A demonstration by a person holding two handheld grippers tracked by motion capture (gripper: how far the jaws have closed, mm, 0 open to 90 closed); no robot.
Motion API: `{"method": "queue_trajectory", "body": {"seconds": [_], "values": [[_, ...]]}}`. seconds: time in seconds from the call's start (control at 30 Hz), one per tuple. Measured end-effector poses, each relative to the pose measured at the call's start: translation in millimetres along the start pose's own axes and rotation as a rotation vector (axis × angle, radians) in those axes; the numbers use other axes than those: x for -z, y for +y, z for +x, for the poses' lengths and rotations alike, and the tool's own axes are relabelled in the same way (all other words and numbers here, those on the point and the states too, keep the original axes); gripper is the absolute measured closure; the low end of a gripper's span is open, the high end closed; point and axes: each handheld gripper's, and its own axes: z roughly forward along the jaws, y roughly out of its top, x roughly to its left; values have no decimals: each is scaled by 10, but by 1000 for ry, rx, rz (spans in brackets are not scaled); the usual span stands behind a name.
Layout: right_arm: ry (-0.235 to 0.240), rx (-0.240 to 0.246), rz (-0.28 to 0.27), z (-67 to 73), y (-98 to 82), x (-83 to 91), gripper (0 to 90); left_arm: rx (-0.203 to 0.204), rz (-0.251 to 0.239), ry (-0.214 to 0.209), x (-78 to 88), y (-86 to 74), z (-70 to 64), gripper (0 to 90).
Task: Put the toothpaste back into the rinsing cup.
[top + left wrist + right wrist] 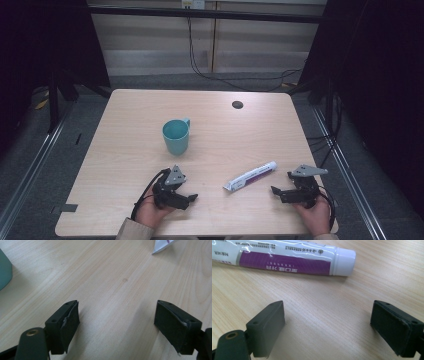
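Observation:
A teal mug point(176, 136) stands upright near the middle of the light wooden table point(135, 107), handle toward the back right. A white and purple tube point(250, 176) lies flat at the front right, cap toward the right. My left gripper point(189, 190) rests at the front left, jaws open and empty, pointing right toward the tube's flat end point(162, 245). In the left gripper view point(117, 312) the mug's side point(3, 270) is at the far left. My right gripper point(281, 183) sits just right of the tube, open and empty. The tube point(287, 258) lies just beyond its jaws point(328, 315).
A dark round hole point(237, 104) sits in the table's back right. Cables point(200, 70) hang behind the table's far edge. Metal rails point(30, 165) run along both sides on the floor. Bare wood lies between the mug and both grippers.

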Motion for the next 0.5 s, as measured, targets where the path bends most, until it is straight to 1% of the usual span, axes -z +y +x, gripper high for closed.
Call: {"method": "queue_trajectory", "body": {"seconds": [0.1,0.2,0.23,0.27,0.33,0.37,0.4,0.43,0.47,0.5], "values": [[0,-2,6,1,8,0,113,-1,3,1,2,1,0,197],[6,0,51,6,64,1,133,0,3,1,2,1,0,197],[20,21,74,2,101,-3,151,0,0,0,0,0,1,197],[33,29,91,-1,126,-4,151,0,3,0,2,1,1,197],[35,70,135,11,188,-1,150,0,0,-2,0,0,1,197],[35,70,135,11,188,-1,150,0,0,-2,0,0,1,197],[40,136,161,39,253,16,150,1,1,-5,1,0,4,197],[51,160,175,52,286,21,151,0,1,-5,1,0,4,197],[51,160,175,52,286,21,151,0,1,-5,1,0,4,197],[55,184,188,62,316,25,150,0,1,-7,0,0,4,197]]}}
